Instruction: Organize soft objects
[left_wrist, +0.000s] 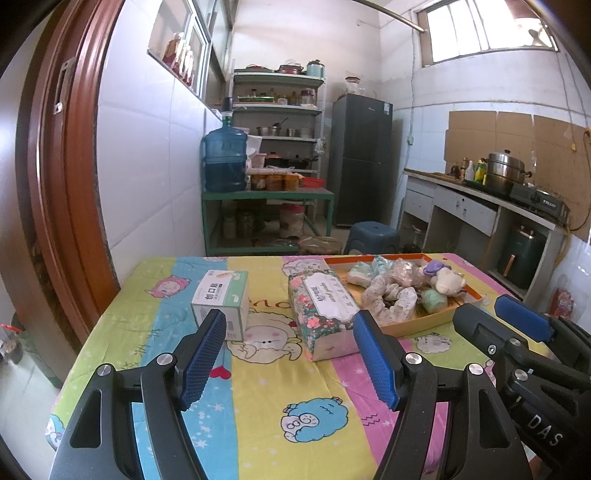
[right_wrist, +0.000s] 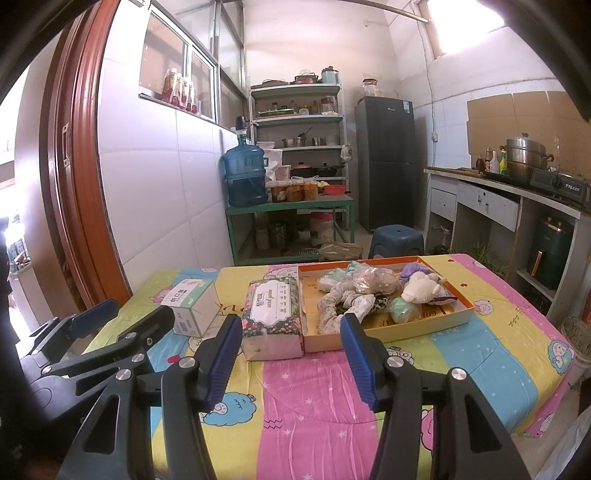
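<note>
An orange-rimmed tray (right_wrist: 424, 325) (left_wrist: 436, 321) on the colourful tablecloth holds a pile of soft objects: a white plush toy (right_wrist: 421, 286) (left_wrist: 448, 280), a patterned cloth scrunchie (right_wrist: 343, 302) (left_wrist: 391, 299), a pale green bundle (right_wrist: 402, 308) and wrapped bundles (right_wrist: 373, 278). A floral tissue pack (right_wrist: 273, 314) (left_wrist: 325, 310) lies left of the tray. A white-green box (right_wrist: 194, 306) (left_wrist: 221, 299) stands further left. My left gripper (left_wrist: 288, 350) is open and empty, short of the tissue pack. My right gripper (right_wrist: 288, 354) is open and empty, in front of the tray and tissue pack.
The table (right_wrist: 332, 398) stands against a white tiled wall, with a wooden door frame (right_wrist: 74, 184) at left. Beyond it are a blue stool (right_wrist: 397, 238), a green shelf with a water jug (right_wrist: 245, 177), a fridge (right_wrist: 388, 162) and a counter with a pot (right_wrist: 524, 158).
</note>
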